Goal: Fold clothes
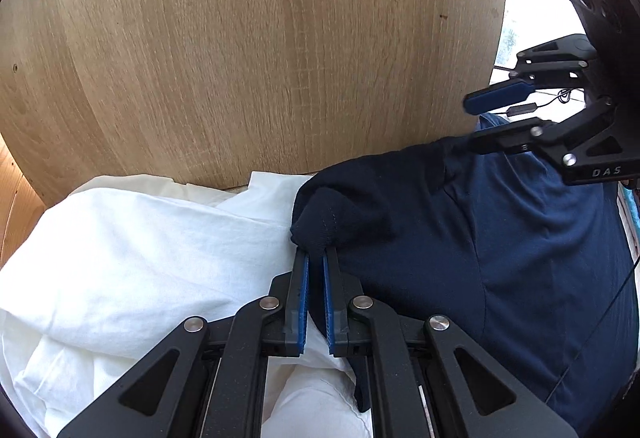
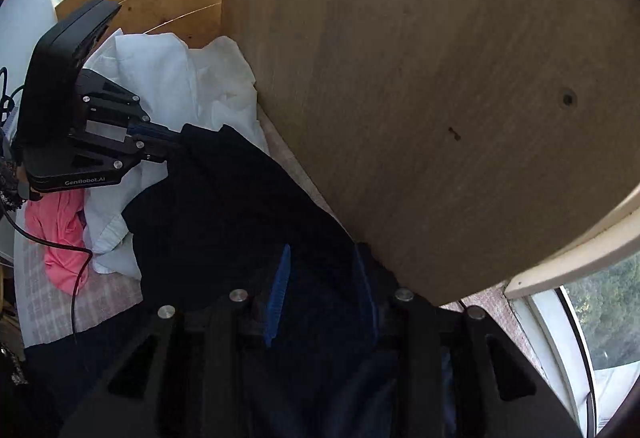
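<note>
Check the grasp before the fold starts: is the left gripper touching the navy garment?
Touching. The left wrist view shows the left gripper with its blue pads closed on a bunched edge of the navy garment.

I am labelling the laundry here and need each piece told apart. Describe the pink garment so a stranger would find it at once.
Start at the tall wooden panel and go left past the dark navy garment and the crumpled white cloth. The pink garment lies bunched on the pale checked bedcover, beside the white cloth. It is the only brightly coloured piece.
</note>
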A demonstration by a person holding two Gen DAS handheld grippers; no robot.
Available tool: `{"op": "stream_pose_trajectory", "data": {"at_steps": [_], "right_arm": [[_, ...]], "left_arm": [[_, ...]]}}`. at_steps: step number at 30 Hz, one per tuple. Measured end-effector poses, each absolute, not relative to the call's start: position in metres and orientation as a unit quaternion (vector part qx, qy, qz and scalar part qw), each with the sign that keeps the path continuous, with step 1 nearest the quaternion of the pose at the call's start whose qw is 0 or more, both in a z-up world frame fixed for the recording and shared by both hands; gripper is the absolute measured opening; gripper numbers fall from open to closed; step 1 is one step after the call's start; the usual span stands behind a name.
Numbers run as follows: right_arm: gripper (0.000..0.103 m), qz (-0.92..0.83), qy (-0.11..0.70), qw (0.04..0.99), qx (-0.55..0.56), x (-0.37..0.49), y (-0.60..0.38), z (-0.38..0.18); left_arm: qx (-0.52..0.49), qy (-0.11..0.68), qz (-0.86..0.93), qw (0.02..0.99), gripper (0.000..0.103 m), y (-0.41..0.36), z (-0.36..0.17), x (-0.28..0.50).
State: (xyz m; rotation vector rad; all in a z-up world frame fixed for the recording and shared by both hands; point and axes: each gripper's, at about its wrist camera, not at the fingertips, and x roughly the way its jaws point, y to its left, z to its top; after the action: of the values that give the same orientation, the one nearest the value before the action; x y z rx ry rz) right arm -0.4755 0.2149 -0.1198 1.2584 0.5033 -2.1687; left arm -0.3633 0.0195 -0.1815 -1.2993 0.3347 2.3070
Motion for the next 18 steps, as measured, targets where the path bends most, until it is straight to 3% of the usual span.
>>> {"op": "stream_pose_trajectory", "data": {"at_steps": [3,8,10,18], "right_arm": [[0.032,-0.787,0.182,0.335,0.485,-0.498,0.173,-0.13],[0.032,-0.746,0.251,0.379,0.487,-0.515,0.125,-0.135],[0.032,-0.733,0.265,0.388,0.491,-0.517,0.116,-0.138],[0.041,-0.684,0.3,0.424,0.512,-0.519,0.088,-0.149]], "left_arm": [[-0.474,0.116,0.84,0.235,0.01,0.01,-0.179,-0.353],[-0.476,0.107,0.84,0.237,0.012,-0.005,-0.176,-0.336],[-0.479,0.1,0.839,0.237,0.022,-0.011,-0.176,-0.327],[-0.5,0.092,0.822,0.259,0.023,-0.011,-0.187,-0.3]]}}
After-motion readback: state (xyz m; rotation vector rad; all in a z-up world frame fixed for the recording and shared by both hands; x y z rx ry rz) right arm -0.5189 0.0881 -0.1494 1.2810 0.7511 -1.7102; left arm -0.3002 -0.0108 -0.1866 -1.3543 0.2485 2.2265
